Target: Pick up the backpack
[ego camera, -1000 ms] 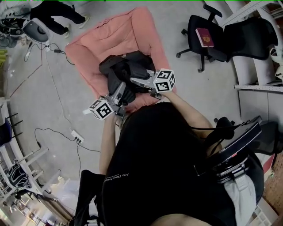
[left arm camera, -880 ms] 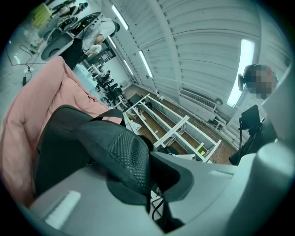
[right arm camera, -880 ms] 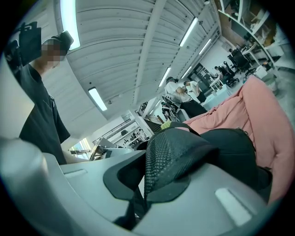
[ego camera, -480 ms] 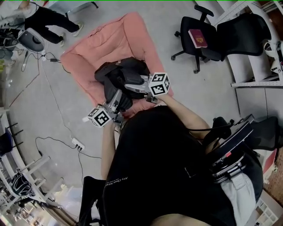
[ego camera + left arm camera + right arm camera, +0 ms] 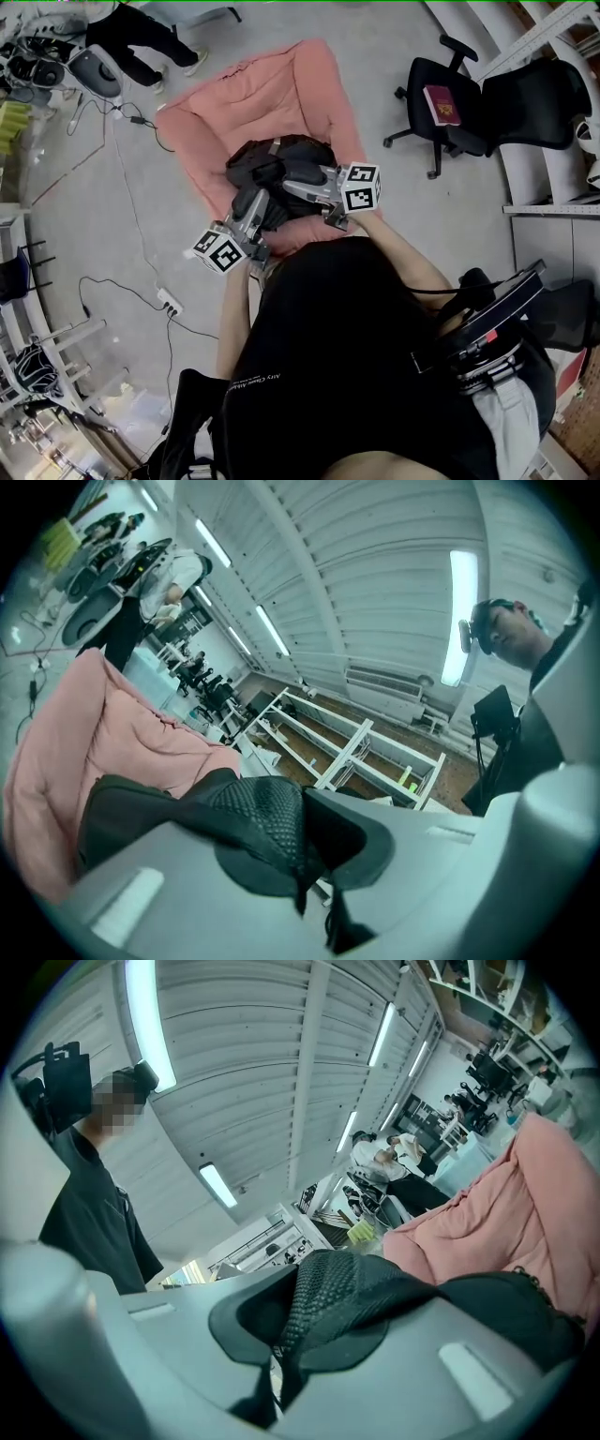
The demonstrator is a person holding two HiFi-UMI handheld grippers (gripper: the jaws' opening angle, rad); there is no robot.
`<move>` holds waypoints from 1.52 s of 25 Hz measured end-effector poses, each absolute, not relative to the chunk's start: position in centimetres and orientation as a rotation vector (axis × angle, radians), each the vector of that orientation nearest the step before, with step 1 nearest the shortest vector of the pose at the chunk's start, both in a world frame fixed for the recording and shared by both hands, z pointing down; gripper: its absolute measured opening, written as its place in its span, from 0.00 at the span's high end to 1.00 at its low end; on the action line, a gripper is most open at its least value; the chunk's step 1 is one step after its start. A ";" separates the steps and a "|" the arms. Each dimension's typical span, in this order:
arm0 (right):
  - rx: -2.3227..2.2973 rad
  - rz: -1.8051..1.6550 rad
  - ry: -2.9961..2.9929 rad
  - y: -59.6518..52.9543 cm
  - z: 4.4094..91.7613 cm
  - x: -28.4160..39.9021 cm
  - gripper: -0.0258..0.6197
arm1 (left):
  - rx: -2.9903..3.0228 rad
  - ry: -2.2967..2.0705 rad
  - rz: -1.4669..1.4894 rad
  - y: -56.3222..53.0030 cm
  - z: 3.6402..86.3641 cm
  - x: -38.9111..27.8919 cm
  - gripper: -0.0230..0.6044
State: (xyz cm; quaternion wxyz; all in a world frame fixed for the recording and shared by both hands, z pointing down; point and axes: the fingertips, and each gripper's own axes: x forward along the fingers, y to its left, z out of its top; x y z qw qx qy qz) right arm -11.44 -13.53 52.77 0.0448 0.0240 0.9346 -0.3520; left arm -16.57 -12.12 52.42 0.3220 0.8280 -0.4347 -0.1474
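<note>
Head view: backpack [image 5: 274, 161] at cushion's [image 5: 239, 94] near edge; bare floor [image 5: 450, 234] either side.

Backpack [image 5: 277, 169]: 1, black. Pink cushion [image 5: 248, 98]: 1, on the floor. Office chair [image 5: 464, 98]: 1 clear; the dark shape just beside it may be a second, can't tell. Red book [image 5: 442, 103]: 1, on that chair's seat. Power strip [image 5: 169, 302]: 1, white, on the floor. People: 2, the one wearing the camera [image 5: 356, 375] and one at the far left [image 5: 141, 37].
</note>
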 end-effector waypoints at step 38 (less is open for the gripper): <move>-0.180 0.290 2.832 -13.3 21.9 -8.7 0.90 | 3.015 -1.625 -0.121 -10.6 21.2 -15.1 0.94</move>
